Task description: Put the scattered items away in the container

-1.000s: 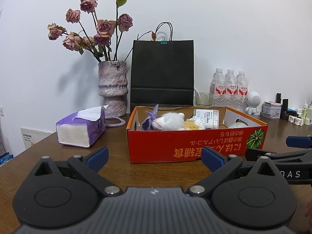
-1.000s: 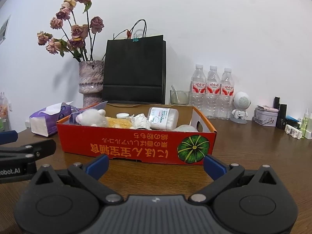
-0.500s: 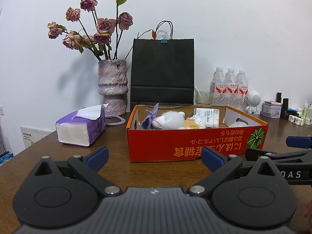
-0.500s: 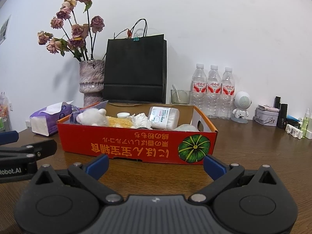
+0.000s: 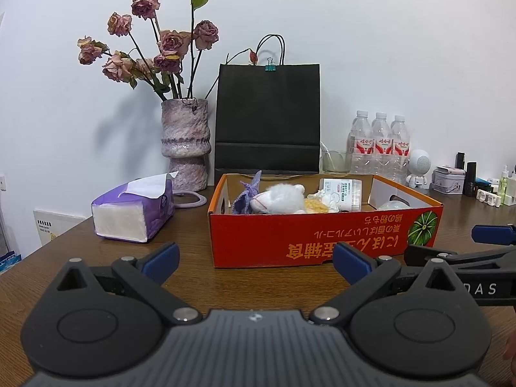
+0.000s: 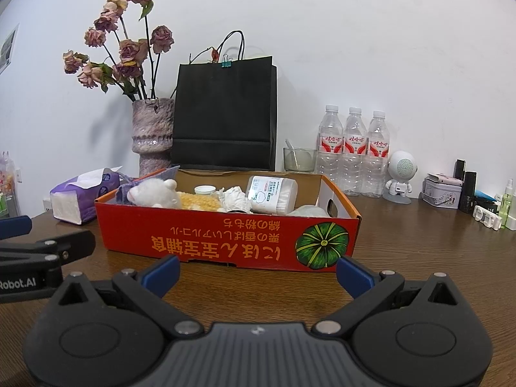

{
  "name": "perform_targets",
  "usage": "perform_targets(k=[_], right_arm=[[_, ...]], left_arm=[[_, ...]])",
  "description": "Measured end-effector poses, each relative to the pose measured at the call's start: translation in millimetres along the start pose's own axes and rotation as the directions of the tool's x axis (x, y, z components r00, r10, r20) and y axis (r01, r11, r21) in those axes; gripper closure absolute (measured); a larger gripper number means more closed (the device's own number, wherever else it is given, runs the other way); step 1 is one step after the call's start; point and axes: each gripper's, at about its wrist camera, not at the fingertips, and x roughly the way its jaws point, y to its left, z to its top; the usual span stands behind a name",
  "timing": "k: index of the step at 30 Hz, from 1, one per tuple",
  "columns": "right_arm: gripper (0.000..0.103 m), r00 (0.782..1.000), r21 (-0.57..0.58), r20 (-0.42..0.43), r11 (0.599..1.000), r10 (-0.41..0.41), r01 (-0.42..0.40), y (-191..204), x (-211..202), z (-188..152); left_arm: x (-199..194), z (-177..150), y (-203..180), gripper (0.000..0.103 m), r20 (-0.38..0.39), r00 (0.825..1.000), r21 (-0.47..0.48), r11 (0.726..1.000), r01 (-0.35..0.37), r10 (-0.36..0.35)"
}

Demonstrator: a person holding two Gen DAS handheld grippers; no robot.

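Observation:
A red cardboard box [image 5: 322, 238] [image 6: 225, 238] with a pumpkin picture stands on the wooden table ahead of both grippers. Inside lie a white plush toy [image 5: 280, 198] [image 6: 154, 193], a purple cloth [image 5: 246, 195], a yellow item [image 6: 198, 200], crumpled paper [image 6: 237, 198] and a cotton swab jar [image 5: 343, 190] [image 6: 271, 195]. My left gripper [image 5: 256, 259] is open and empty, short of the box's front wall. My right gripper [image 6: 258, 271] is likewise open and empty, also in front of the box. Each gripper shows at the edge of the other's view.
A purple tissue pack [image 5: 133, 214] lies left of the box. Behind stand a vase of dried roses [image 5: 187, 148], a black paper bag [image 5: 267, 119], a glass [image 6: 298, 159], three water bottles [image 6: 353, 151], a white robot figure [image 6: 400, 177] and small cosmetics [image 6: 467, 187] at the right.
Both views have barely shifted; the box sits a touch higher in the frames. Both grippers stay open and empty.

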Motion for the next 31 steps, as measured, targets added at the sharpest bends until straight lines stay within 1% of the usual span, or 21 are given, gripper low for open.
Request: perform_targets(k=[25,31], right_arm=[[0.0,1.0,-0.002,0.0,1.0,0.001,-0.001,0.1,-0.3,0.3],[0.0,1.0,-0.001,0.0,1.0,0.001,-0.001,0.1,-0.4,0.3]], left_arm=[[-2.1,1.1,1.1,0.0,0.002,1.0,-0.001,1.0,-0.005,0.005],[-3.3,1.1,1.5,0.0,0.011,1.0,0.0,1.0,0.014,-0.014]])
